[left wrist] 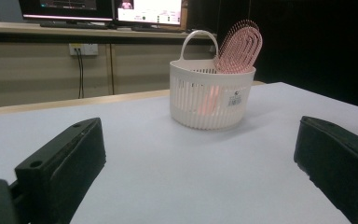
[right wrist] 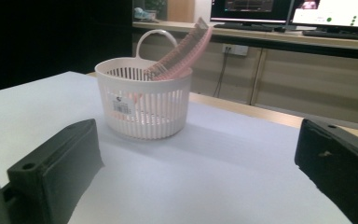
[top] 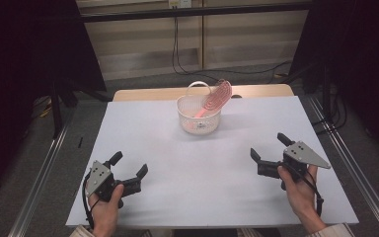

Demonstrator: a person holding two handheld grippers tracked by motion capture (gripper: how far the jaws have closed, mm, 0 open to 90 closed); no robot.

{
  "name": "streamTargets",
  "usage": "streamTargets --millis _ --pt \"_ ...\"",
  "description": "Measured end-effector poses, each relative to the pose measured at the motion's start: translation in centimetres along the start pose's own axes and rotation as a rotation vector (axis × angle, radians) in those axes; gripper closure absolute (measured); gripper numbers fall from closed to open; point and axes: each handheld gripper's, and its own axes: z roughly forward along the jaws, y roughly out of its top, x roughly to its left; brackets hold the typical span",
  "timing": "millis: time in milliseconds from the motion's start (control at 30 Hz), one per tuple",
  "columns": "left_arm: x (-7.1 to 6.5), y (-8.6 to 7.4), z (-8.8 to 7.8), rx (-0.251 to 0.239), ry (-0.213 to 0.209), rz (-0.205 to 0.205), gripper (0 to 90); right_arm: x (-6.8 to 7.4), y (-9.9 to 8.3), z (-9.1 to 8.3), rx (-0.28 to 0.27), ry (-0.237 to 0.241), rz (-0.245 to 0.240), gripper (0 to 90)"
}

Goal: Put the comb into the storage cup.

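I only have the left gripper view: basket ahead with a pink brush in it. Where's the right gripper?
Observer: The right gripper is held above the table's near right, jaws open, nothing between them.
Operator: Is the left gripper open too?
Observer: Yes, the left gripper is open and holds nothing, at the near left, apart from the basket.
Operator: Which way does the brush lean?
Observer: In the high view the brush has its handle down in the basket and its head tilted over the rim to the far right.

Brush [top: 216, 98] handle hidden inside basket [top: 187, 114]
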Motion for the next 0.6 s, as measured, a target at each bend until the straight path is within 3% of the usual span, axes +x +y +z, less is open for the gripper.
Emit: streamTargets --millis 333,600 --pt "-0.1 0.0 -0.3 -0.007 0.006 0.005 2.2 -1.2 -0.4 -2.1 -0.014 -0.049 0.009 0.0" --pt "-0.3 0.2 -0.8 -0.01 0.024 0.043 2.2 -1.9 -1.1 -3.6 -0.015 -0.081 0.012 0.0"
